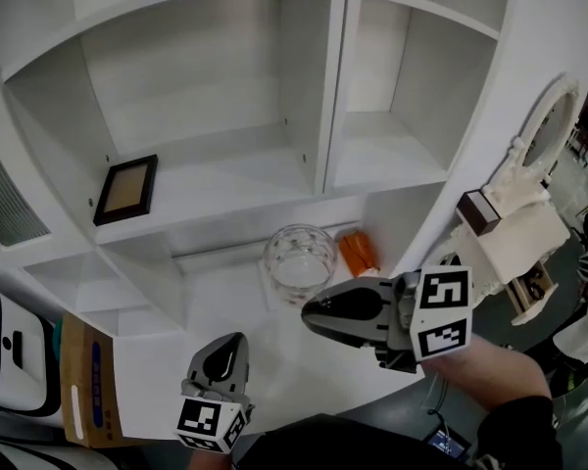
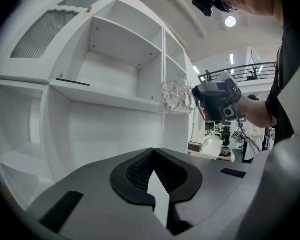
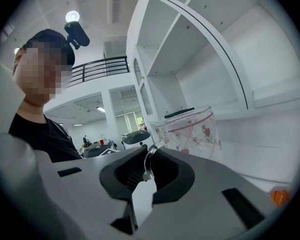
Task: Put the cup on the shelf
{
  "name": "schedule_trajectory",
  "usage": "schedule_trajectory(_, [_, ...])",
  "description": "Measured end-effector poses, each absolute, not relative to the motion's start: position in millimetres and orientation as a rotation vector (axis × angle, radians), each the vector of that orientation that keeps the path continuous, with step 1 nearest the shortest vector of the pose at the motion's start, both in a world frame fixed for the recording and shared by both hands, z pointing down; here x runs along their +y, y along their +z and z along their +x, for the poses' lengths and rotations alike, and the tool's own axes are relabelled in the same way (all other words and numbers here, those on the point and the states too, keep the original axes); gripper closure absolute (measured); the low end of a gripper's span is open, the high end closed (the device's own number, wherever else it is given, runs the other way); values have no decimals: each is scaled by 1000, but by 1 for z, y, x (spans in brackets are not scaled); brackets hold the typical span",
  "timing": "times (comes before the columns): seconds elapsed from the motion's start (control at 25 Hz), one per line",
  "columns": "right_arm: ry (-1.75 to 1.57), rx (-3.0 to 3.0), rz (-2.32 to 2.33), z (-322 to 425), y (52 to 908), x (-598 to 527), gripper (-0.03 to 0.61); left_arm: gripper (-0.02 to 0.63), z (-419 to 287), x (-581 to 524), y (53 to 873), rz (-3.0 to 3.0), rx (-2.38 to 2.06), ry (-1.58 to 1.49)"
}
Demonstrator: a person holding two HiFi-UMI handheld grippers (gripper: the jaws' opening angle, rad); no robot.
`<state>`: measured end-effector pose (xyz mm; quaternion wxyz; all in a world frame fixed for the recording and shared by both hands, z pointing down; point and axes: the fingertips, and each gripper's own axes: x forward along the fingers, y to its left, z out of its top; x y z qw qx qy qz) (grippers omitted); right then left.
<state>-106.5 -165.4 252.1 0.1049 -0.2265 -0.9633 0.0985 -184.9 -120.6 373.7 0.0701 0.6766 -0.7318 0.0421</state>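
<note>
- I see the white shelf unit point(image 1: 225, 179) filling the head view, its compartments open toward me.
- My right gripper point(image 1: 310, 313) is clamped narrow on the cup's handle.
- My left gripper point(image 1: 229, 347) sits lower, jaws together with nothing between them.
- The clear glass cup point(image 1: 299, 258), with a red print, hangs in the air before the shelf unit, on no board.
- A dark picture frame point(image 1: 125, 190) lies in the left compartment.
- A small orange thing point(image 1: 357, 253) lies just beside the cup.
</note>
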Motion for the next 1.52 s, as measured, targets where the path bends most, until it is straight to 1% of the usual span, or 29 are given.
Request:
schedule_trajectory(0.2, [277,-2852,-659,-124,228,-167,549,603,-179,-124,347,2118,-2101,219])
schedule_trajectory(0.48, [280,-2888,-654,-147,199,-168,549,603,-182,-122,316,2221,-2089,318])
schedule_trajectory(0.8, [241,-2912,-608,-178,173,-178,549,603,-202,-130,282,2267,-2077,257])
schedule_trajectory(0.96, [212,-2922,-579,-186,171,-181,549,603,-198,-131,265,2293,-2085,224])
schedule_trajectory(1.52, [222,-2966,-440,-218,175,-218,551,603,-188,-146,260,2348,-2038,200])
